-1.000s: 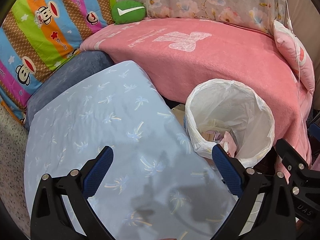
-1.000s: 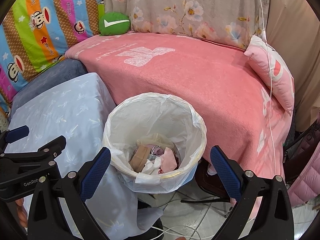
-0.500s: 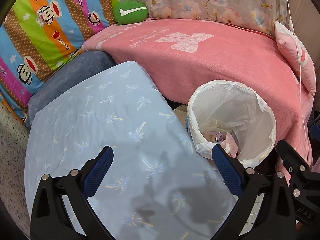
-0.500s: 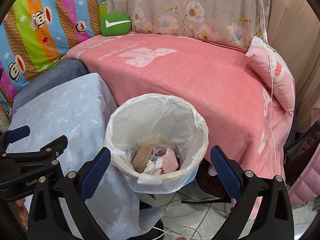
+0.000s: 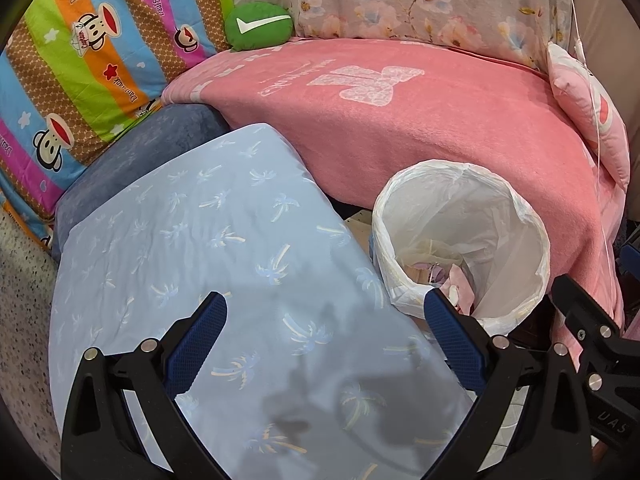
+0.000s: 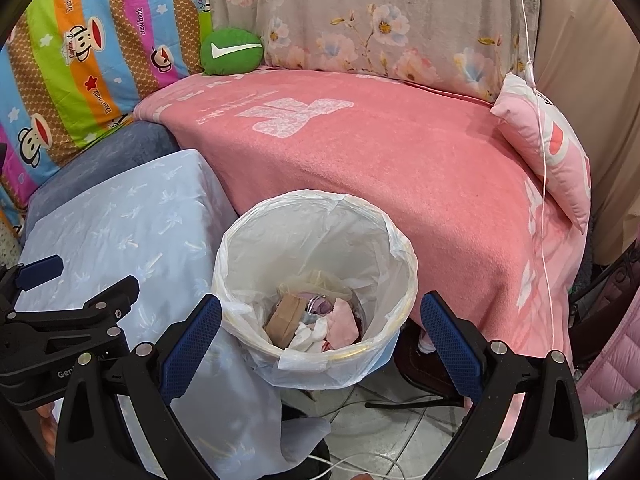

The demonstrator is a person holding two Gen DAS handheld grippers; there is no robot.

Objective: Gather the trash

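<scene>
Left wrist view: the left hand-held gripper (image 5: 326,340) hangs with its blue pads spread wide and nothing between them, over a pale blue palm-print cloth (image 5: 208,248). The lined trash bin (image 5: 532,236) stands to the right of it, against the pink blanket (image 5: 420,136).

Right wrist view: the right hand-held gripper (image 6: 320,338) is likewise wide and empty, poised above the bin (image 6: 400,248). Inside lie crumpled trash pieces (image 6: 316,322), seemingly brown paper and pink and white tissue. A green cushion (image 6: 232,52) rests behind.
</scene>
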